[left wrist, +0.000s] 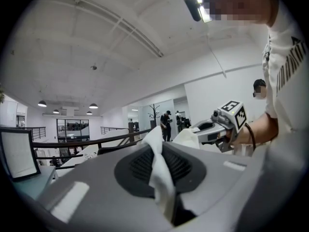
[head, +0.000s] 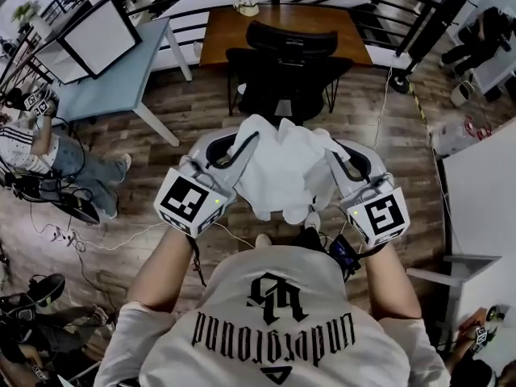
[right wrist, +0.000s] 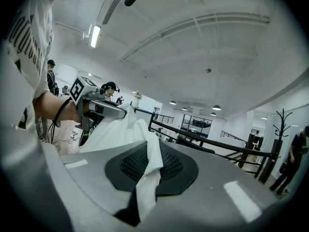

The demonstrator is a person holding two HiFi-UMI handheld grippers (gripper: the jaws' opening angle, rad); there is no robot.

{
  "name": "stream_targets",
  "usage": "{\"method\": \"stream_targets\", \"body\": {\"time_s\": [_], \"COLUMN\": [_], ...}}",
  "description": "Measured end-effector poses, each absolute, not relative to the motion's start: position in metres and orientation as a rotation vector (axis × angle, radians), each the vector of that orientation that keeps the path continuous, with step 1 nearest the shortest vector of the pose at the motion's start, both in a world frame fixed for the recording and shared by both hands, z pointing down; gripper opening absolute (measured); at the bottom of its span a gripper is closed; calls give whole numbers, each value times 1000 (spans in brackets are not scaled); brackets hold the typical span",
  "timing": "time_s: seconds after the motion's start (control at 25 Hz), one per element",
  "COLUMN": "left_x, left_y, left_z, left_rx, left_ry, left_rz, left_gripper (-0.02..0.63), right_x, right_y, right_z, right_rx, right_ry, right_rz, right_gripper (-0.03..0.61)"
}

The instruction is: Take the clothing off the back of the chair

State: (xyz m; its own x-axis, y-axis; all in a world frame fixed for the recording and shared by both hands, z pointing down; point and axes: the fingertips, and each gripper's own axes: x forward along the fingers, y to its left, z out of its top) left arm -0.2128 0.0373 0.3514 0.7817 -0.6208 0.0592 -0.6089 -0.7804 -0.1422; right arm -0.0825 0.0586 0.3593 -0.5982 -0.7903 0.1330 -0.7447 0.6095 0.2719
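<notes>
The clothing [head: 282,172] is a white, crumpled garment. It hangs bunched between the left gripper [head: 239,145] and the right gripper [head: 337,158], and each gripper has its jaws pressed together on a pinched fold of the fabric. The cloth between them sags in loose folds, lifted well apart from the chair [head: 286,71]. The chair is a black office chair with a curved upper edge to its back, standing upright beyond the garment and pushed up against a brown wooden table [head: 226,31].
</notes>
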Motion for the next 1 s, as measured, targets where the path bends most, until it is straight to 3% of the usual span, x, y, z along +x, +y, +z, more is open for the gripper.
{"method": "stream_targets", "body": {"time_s": [1.0], "left_x": [-224], "left_y": [34], "left_z": [372], "left_rx": [-2897], "left_ry": [1009], "left_rz": [-85], "left_gripper": [75], "right_x": [-91], "right_y": [56], "right_z": [378], "right_rx": [1299], "right_ry": [-2563], "right_rz": [-279], "right_gripper": [35]}}
